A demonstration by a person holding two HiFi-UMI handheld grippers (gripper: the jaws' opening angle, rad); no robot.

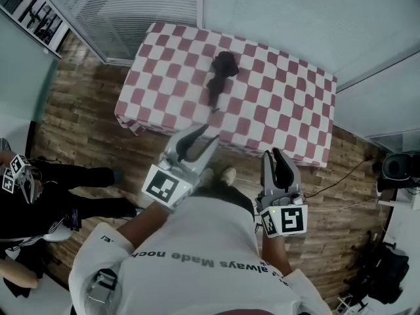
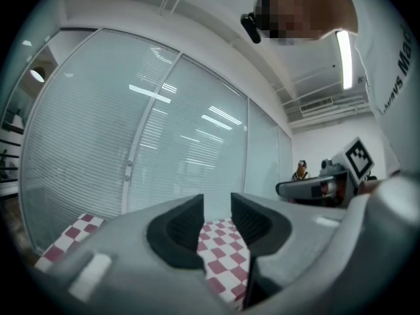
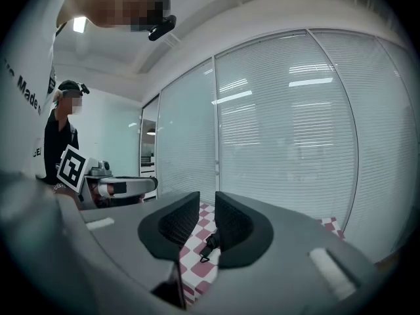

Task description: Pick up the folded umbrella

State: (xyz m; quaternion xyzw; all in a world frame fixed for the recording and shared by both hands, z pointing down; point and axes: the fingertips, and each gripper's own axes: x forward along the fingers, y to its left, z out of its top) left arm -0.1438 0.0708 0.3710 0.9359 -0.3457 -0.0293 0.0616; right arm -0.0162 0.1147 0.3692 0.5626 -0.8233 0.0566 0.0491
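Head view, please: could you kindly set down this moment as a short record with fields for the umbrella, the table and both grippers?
target: dark folded umbrella, lying on the table, untouched
surface: table under a red-and-white checked cloth
left gripper: jaws shut, nothing between them, short of the table edge
right gripper: jaws shut, nothing between them, short of the table edge, aimed toward the umbrella
ground: brown wood-plank floor
task state: umbrella not yet reached
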